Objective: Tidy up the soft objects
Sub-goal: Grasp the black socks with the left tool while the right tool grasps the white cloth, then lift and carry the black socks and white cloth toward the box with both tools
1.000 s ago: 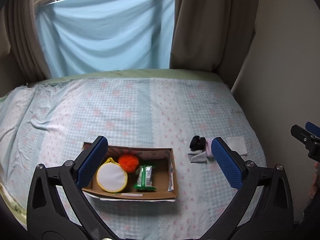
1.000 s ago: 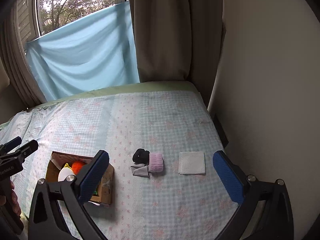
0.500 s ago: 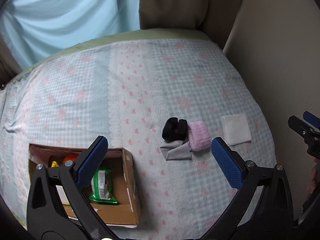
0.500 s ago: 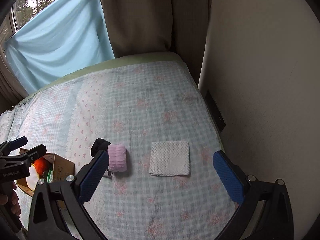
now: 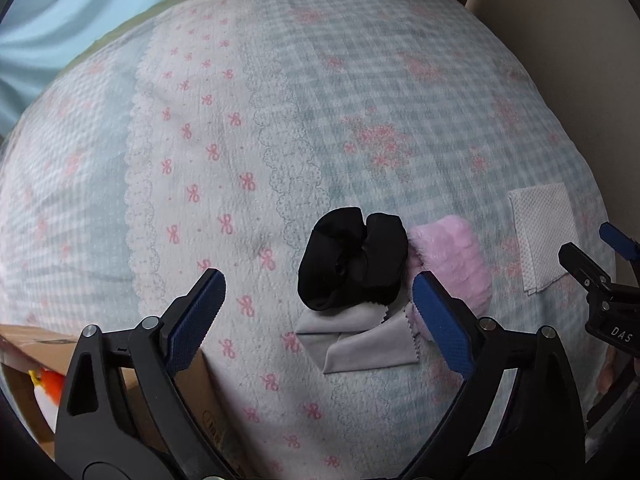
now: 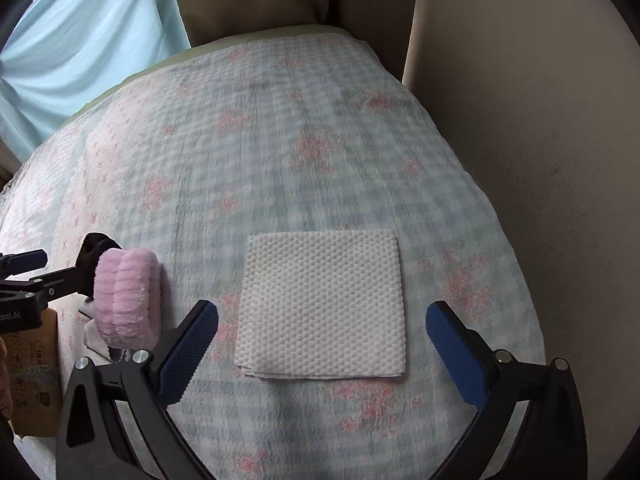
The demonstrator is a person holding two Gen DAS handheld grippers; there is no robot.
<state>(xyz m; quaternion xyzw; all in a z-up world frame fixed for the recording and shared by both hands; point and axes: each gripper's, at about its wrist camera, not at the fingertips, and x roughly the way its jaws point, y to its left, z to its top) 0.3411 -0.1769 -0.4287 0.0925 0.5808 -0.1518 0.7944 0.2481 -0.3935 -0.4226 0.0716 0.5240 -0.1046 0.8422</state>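
A black sock bundle [image 5: 352, 258] lies on the bed on top of a folded grey cloth [image 5: 362, 342], with a fluffy pink roll [image 5: 452, 258] touching its right side. My left gripper [image 5: 316, 312] hovers just above the black bundle and grey cloth; its jaws are closing, wide apart, touching nothing. A white dimpled cloth square [image 6: 322, 306] lies flat on the bed. My right gripper [image 6: 322, 350] hangs open over its near edge with nothing held. The pink roll [image 6: 128, 300] shows at the left of the right wrist view.
A cardboard box [image 5: 36, 368] with an orange and white toy stands at the lower left on the bed. The checked bedspread [image 5: 360, 100] stretches back to a blue curtain [image 6: 80, 40]. A beige wall [image 6: 540, 120] runs along the right side.
Both grippers have come down and closer to the bed. The left one swung right from the box to the black bundle. The right one moved over the white cloth.
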